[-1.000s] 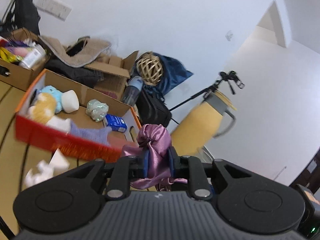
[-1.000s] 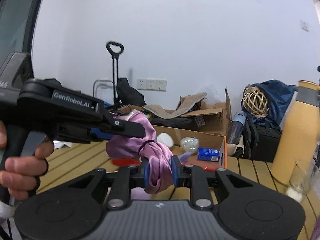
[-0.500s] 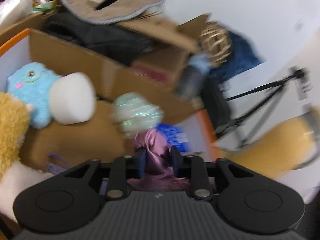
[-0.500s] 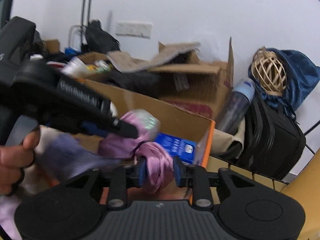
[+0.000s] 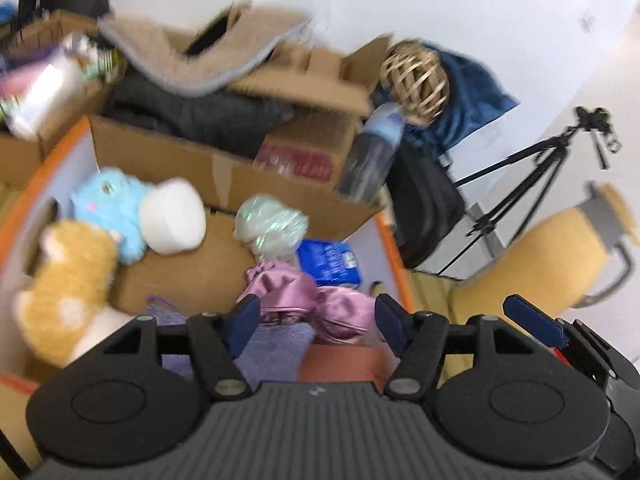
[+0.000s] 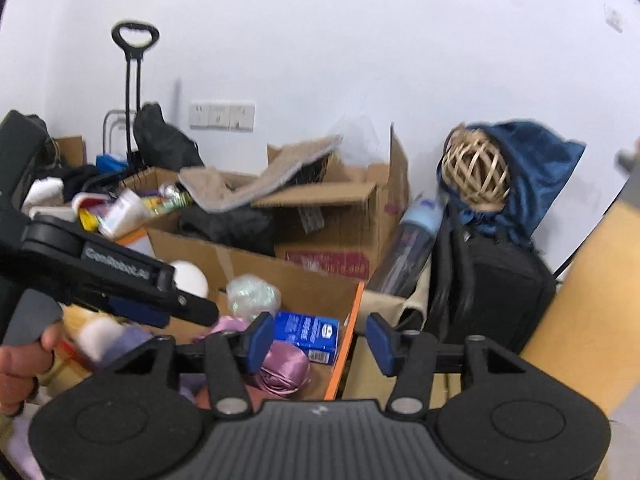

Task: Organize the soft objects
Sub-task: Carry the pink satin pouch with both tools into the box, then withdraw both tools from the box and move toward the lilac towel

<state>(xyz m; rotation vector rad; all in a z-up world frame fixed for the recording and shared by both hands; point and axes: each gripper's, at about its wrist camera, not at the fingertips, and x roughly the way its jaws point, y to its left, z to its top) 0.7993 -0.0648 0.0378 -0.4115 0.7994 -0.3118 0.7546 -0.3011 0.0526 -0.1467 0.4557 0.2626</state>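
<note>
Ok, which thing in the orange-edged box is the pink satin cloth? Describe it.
Find the orange-edged cardboard box of plush toys. In its near right corner, below the blue packet, lies the pink satin cloth: shiny, crumpled and tied, unlike the fuzzy toys.

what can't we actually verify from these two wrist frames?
- Pink satin cloth: its near part hides behind the left gripper body in the left view and behind the right gripper finger in the right view; whether it has settled is unclear.
- Blue packet: print too small and blurred.
- Orange-edged box: near wall cut off.
- Plush toys: motion-blurred.
</note>
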